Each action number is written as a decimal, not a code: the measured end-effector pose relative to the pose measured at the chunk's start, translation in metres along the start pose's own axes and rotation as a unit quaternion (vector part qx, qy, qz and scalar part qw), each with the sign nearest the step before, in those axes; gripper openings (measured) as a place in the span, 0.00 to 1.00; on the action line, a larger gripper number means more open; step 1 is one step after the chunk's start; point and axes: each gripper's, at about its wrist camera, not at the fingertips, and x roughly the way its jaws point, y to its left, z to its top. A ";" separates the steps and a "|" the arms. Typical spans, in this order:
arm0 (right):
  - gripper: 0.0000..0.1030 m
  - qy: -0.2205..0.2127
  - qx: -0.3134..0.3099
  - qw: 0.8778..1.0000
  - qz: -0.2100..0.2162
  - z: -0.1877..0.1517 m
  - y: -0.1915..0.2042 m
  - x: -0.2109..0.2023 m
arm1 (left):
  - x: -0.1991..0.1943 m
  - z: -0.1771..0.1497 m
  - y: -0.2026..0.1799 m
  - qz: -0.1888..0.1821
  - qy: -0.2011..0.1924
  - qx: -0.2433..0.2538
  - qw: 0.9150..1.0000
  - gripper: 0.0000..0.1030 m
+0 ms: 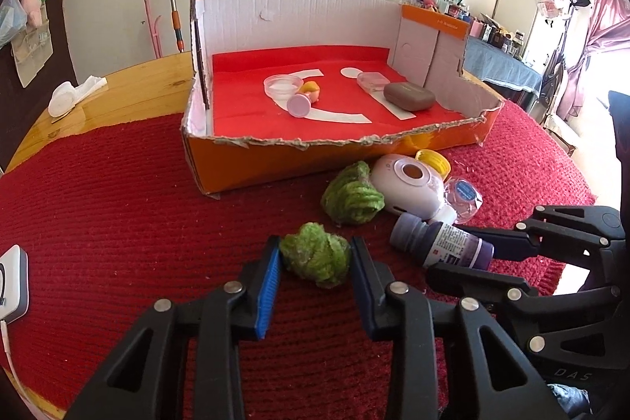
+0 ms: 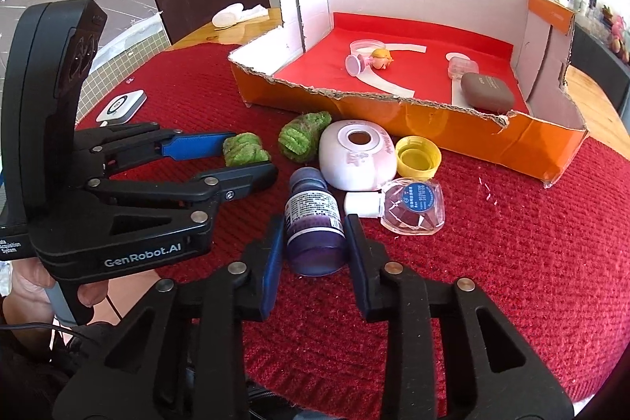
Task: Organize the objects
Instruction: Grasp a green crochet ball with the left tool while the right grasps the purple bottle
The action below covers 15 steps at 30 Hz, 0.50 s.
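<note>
black tongs [image 2: 315,227] with blue pads [image 1: 269,286], silver rivets, white "genrobot.ai" lettering.

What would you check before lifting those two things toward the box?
1. Left gripper closed on the nearer green yarn ball: ok, both pads touch it.
2. Right gripper closed on the purple bottle: ok, pads at both its sides.
3. Purple bottle free of neighbours: cannot tell, the clear diamond-shaped bottle lies very close beside it.
4. Second green yarn ball apart from the held one: ok.
5. Free red floor in the orange box: ok, bare space near the front.
6. Two grippers apart from each other: ok, but close.
</note>
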 end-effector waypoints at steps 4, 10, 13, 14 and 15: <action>0.26 -0.002 0.006 1.000 0.007 0.000 -0.003 -0.002 | -0.003 0.001 0.001 -0.003 -0.006 -0.007 1.000 0.33; 0.26 -0.015 0.012 0.999 0.025 0.002 -0.003 -0.009 | -0.013 0.004 0.000 0.001 -0.021 -0.004 1.000 0.33; 0.26 -0.021 0.009 0.999 0.029 0.004 -0.001 -0.012 | -0.017 0.006 -0.002 0.000 -0.027 -0.003 1.000 0.33; 0.26 -0.024 0.008 0.999 0.030 0.004 -0.001 -0.013 | -0.018 0.006 -0.002 0.000 -0.027 -0.002 1.000 0.33; 0.26 -0.025 0.007 0.999 0.030 0.005 0.000 -0.014 | -0.018 0.006 -0.003 -0.001 -0.027 -0.001 1.000 0.33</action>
